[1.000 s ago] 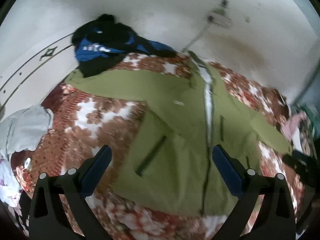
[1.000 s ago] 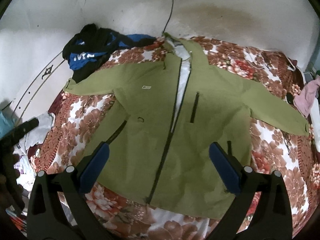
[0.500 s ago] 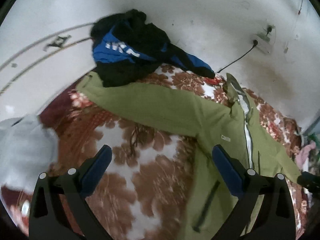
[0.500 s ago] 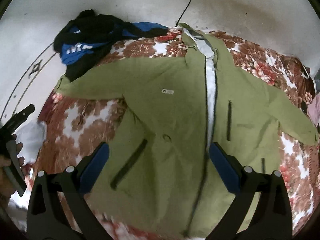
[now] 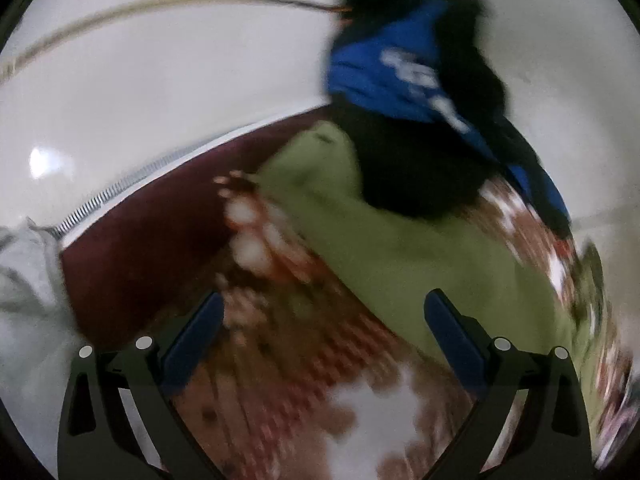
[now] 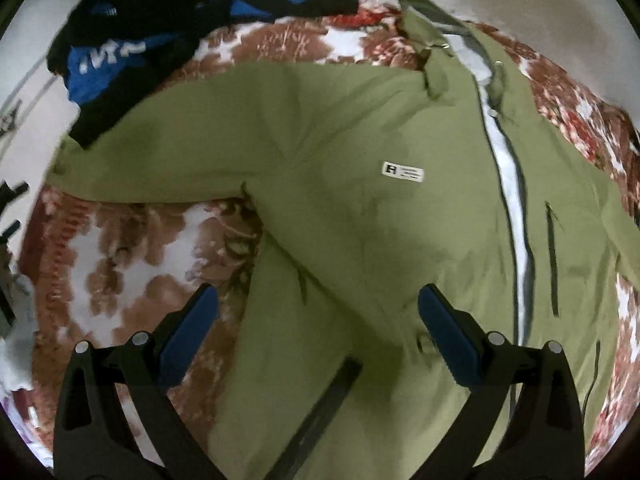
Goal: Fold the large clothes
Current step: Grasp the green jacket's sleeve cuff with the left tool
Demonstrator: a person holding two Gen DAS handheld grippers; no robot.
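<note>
green jacket (image 6: 360,208) sleeve edge under black-blue garment (image 6: 132,40).

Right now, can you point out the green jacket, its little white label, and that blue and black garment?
green jacket (image 6: 360,220): right wrist view, on the chest panel.
white label (image 6: 402,171): right wrist view, on the label's middle.
blue and black garment (image 5: 384,76): left wrist view, on its blue panel.

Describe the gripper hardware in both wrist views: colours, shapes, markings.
The left gripper and right gripper look identical: matte black angular linkage arms with triangular cut-outs and round silver pivot pins. Each finger ends in a flat, dark blue rectangular pad. No cables, labels or sleeves show in either view.
</note>
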